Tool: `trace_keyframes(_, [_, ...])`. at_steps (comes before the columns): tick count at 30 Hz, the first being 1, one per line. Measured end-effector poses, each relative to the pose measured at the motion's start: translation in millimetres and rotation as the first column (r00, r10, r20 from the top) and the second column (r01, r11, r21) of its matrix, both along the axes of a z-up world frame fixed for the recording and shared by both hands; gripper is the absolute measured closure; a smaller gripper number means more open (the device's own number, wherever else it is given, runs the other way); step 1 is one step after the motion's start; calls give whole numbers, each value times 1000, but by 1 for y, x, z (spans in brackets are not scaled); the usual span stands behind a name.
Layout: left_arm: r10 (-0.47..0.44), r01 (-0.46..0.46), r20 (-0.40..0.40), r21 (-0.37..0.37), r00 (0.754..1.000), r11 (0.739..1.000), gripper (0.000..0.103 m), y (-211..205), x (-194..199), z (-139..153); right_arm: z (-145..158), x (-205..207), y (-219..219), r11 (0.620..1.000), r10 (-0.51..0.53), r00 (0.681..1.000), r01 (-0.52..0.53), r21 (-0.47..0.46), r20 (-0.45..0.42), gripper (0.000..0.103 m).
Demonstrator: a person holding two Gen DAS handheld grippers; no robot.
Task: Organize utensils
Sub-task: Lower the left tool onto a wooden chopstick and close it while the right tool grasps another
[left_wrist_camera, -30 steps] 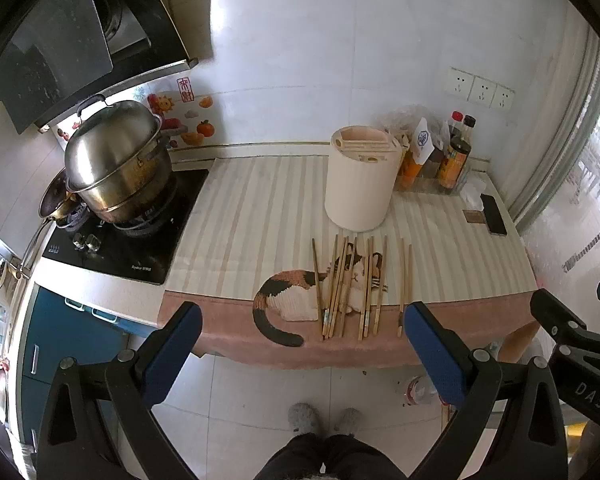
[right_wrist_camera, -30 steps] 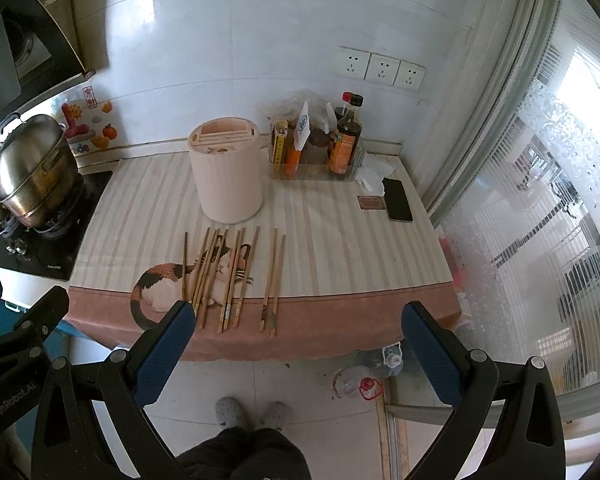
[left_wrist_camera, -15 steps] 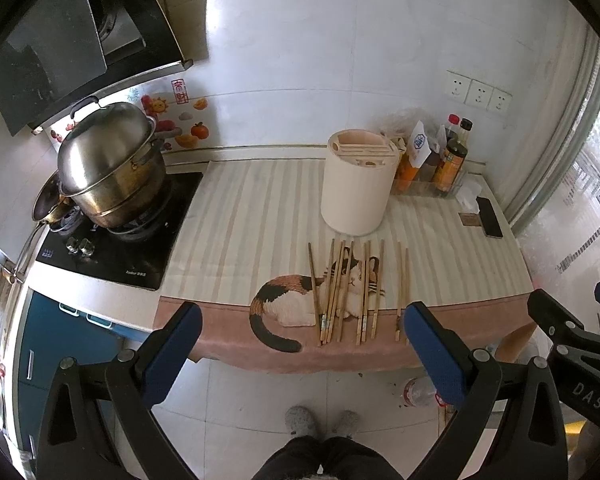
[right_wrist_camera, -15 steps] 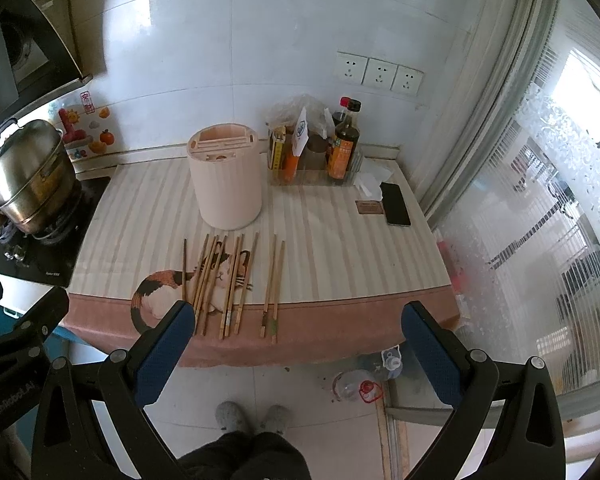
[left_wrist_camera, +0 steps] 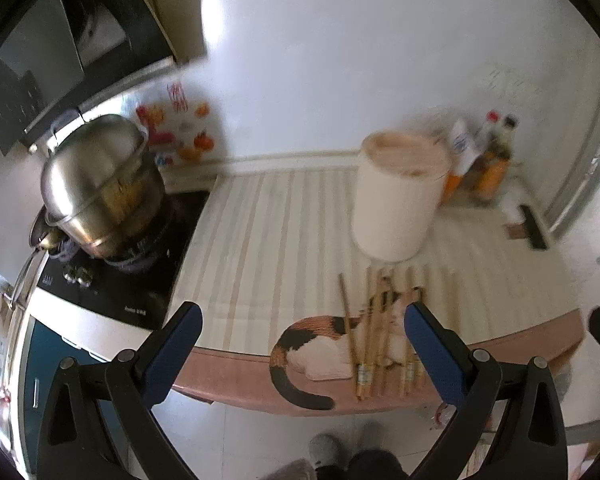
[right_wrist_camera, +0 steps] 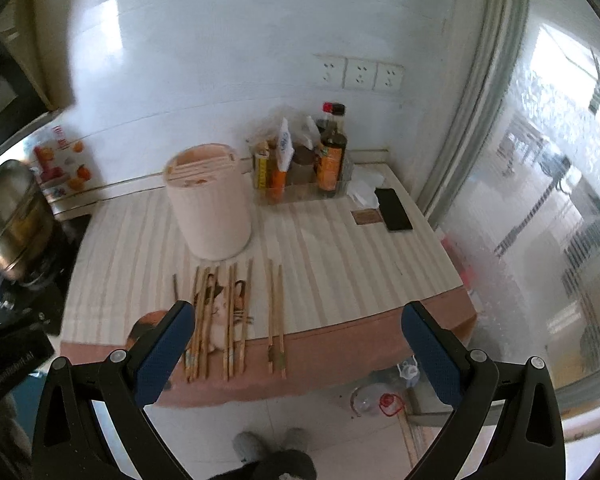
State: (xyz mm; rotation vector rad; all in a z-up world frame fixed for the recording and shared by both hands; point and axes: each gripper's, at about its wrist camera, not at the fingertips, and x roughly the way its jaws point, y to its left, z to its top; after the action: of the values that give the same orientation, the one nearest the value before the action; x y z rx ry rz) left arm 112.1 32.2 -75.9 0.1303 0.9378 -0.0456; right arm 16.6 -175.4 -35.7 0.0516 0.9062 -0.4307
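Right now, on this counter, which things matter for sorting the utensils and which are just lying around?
For the job:
- chopsticks, lying loose near the counter's front edge
- pale utensil holder, upright behind them
- left claw and right claw, both open, empty

Just lying about:
- sauce bottles
- black phone
- steel pot

Striped counter [right_wrist_camera: 332,264], chopsticks [right_wrist_camera: 236,320] near front edge, cylindrical holder [right_wrist_camera: 208,216] behind

blurred kitchen counter seen from the left gripper [left_wrist_camera: 300,344]

wooden chopsticks [left_wrist_camera: 374,332] lie side by side on a striped cat-print mat [left_wrist_camera: 260,240], just in front of a pale cylindrical holder [left_wrist_camera: 396,204]; the blue-padded fingers [left_wrist_camera: 172,344] stand wide apart, empty.
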Motion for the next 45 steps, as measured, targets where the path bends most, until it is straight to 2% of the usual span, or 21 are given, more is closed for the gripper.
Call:
trace_keyframes(3, [33,-32,-64,21,997,999,0,2,29,-38,-32,24,-18,999,-32,998,33,20,-54,2])
trace_keyframes(5, [64,-60,-127,37,990,998,0,6,50,-70,-55,39,-32,998,-39,995,44,52,-91,10])
trace_keyframes(8, [101,-93,-231,46,968,995,2,10,73,-113,-100,64,-55,992,-27,985,47,119,-170,30])
trace_keyframes(10, [116,-112,-315,32,942,993,7,9,86,-145,-136,82,-72,982,-13,974,55,179,-228,37])
trace_keyframes(12, [122,-121,-389,28,913,992,23,3,100,-174,-167,96,-86,971,-3,962,69,230,-274,44])
trace_keyframes(15, [114,-120,-476,18,872,993,33,-9,113,-210,-216,117,-104,953,28,937,80,292,-348,54])
trace_keyframes(17, [95,-106,-514,8,852,994,33,-20,119,-228,-238,124,-110,944,41,924,89,319,-380,58])
trace_keyframes(20, [76,-96,-583,-2,809,995,33,-32,123,-254,-271,137,-121,924,69,905,101,369,-419,59])
trace_keyframes(22, [81,-97,-599,5,797,995,35,-35,124,-263,-288,143,-124,909,93,892,105,404,-443,59])
trace_keyframes(25, [84,-96,-601,11,795,995,36,-39,126,-268,-306,151,-124,902,117,875,105,419,-470,58])
trace_keyframes(26, [84,-95,-602,13,794,995,40,-41,126,-268,-309,153,-123,904,119,874,101,416,-471,58])
trace_keyframes(31, [70,-87,-582,-1,810,996,46,-44,128,-272,-323,165,-108,925,163,857,40,378,-489,58])
trace_keyframes(33, [50,-74,-577,-18,815,997,58,-47,124,-268,-327,170,-98,943,171,857,0,332,-487,59])
trace_keyframes(34, [40,-66,-577,-25,816,998,60,-52,125,-266,-326,171,-95,950,171,854,-9,313,-492,65])
trace_keyframes(35, [28,-51,-572,-24,820,998,69,-57,127,-265,-326,172,-91,958,165,855,-20,287,-492,75])
trace_keyframes(36, [13,-32,-567,-24,824,999,78,-60,125,-264,-327,172,-88,966,161,852,-32,258,-499,80])
trace_keyframes(37, [0,-15,-563,-22,826,1000,84,-63,123,-263,-329,171,-86,972,153,849,-36,234,-506,88])
trace_keyframes(38, [-9,-1,-562,-16,827,1000,92,-66,121,-261,-330,170,-83,973,149,849,-36,227,-506,91])
trace_keyframes(41, [-13,18,-556,3,831,1000,97,-72,120,-261,-329,161,-97,977,119,843,-7,211,-525,94])
trace_keyframes(45, [12,-12,-562,4,827,1000,97,-63,109,-261,-329,147,-117,978,77,835,43,204,-545,95])
